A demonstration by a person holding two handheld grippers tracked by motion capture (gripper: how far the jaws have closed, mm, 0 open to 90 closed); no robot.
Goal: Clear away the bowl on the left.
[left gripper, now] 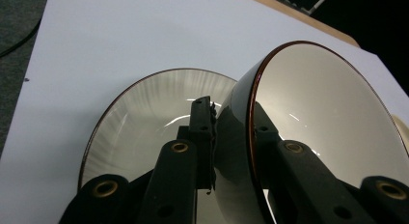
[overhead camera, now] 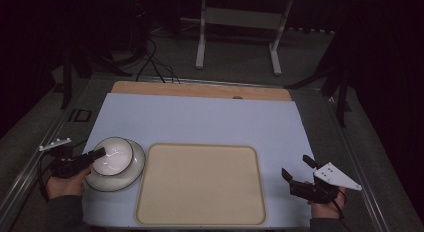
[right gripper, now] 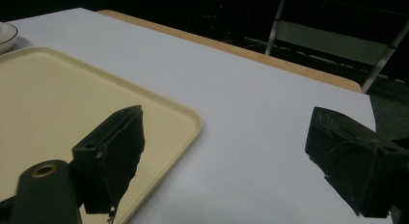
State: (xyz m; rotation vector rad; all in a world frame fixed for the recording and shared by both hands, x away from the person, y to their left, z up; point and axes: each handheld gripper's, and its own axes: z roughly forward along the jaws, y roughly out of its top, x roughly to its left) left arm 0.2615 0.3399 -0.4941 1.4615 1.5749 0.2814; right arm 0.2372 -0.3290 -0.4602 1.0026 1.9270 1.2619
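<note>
A white bowl (overhead camera: 112, 154) with a dark rim rests on a white plate (overhead camera: 131, 174) at the left of the pale mat. My left gripper (overhead camera: 100, 153) comes in from the left and is shut on the bowl's near wall. In the left gripper view, one jaw is inside the bowl (left gripper: 328, 118) and the other outside, over the plate (left gripper: 144, 118), with my left gripper (left gripper: 231, 118) pinching the rim. A beige tray (overhead camera: 200, 184) lies empty in the middle. My right gripper (overhead camera: 296, 167) hovers open to the right of the tray, and my right gripper (right gripper: 226, 137) has nothing between its fingers.
The pale mat (overhead camera: 200, 117) covers the table, with a wooden strip (overhead camera: 200, 89) along its far edge. A metal stand (overhead camera: 240, 22) and cables (overhead camera: 155, 62) lie on the floor beyond. The tray's corner (right gripper: 188, 118) sits just left of the right gripper.
</note>
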